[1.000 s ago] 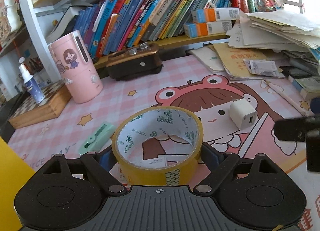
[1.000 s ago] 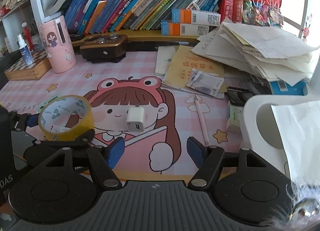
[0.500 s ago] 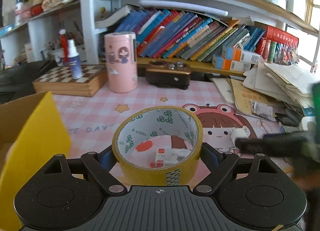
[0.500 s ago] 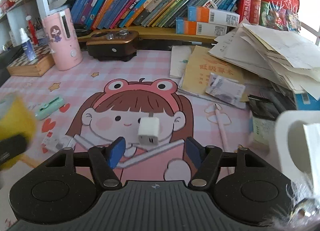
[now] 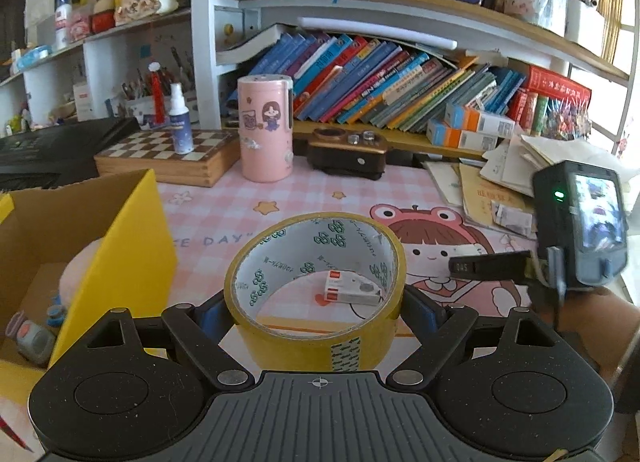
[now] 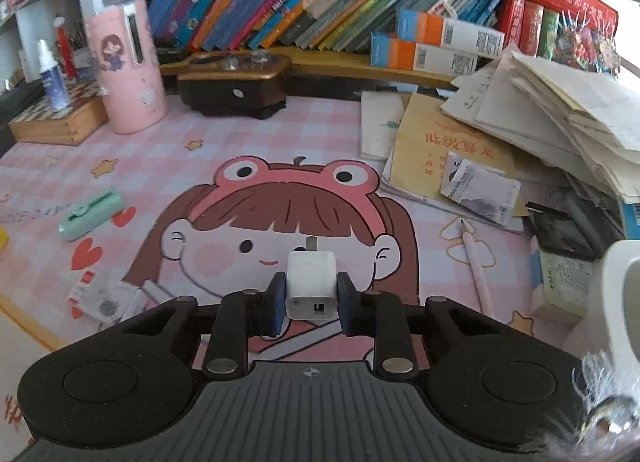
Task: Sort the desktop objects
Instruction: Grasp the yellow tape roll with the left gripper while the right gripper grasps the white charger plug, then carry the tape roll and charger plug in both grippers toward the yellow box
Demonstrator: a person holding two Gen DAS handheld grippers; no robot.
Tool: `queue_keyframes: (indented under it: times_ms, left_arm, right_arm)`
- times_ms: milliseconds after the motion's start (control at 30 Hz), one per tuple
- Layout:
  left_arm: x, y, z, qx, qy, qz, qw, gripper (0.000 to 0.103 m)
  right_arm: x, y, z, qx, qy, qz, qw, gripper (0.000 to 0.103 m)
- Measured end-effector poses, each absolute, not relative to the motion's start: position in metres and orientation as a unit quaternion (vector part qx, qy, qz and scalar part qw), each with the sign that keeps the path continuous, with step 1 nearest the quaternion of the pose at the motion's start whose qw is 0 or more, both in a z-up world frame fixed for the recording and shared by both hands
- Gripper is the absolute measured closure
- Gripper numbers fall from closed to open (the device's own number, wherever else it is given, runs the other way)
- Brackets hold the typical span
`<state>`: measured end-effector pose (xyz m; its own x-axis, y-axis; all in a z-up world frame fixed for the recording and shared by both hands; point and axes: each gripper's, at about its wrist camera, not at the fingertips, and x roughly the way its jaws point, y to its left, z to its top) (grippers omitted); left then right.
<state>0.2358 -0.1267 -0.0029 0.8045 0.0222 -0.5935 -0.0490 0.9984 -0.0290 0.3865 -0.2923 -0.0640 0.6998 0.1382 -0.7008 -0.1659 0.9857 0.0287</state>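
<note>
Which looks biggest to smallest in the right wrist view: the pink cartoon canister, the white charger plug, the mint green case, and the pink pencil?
As they appear in that view:
1. pink cartoon canister
2. white charger plug, though it sits close to the camera between the jaws, so its rank is unsure
3. pink pencil and mint green case look about alike

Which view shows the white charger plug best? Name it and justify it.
The right wrist view. There the white charger plug sits large and centred, clamped in the right gripper, its port side facing the camera. In the left wrist view, only a pale sliver of it shows beside the right gripper's finger, too small to read.
</note>
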Motion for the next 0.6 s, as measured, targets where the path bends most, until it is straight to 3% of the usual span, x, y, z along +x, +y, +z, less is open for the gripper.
queue_keyframes:
  times_ms: [300,600]
  left_arm:
    - [0.214,-0.125,-0.005,-0.025,0.329,0.014,0.944,0.016]
    - [0.18,-0.123,0.004,-0.02,0.315,-0.014,0.949,0.016]
  right_arm:
    - [0.312,-0.289,-0.029,-0.037,0.343,0.165,0.924,0.08]
    - [0.26,-0.295,-0.009,-0.013,0.363,0.189,0.912,0.08]
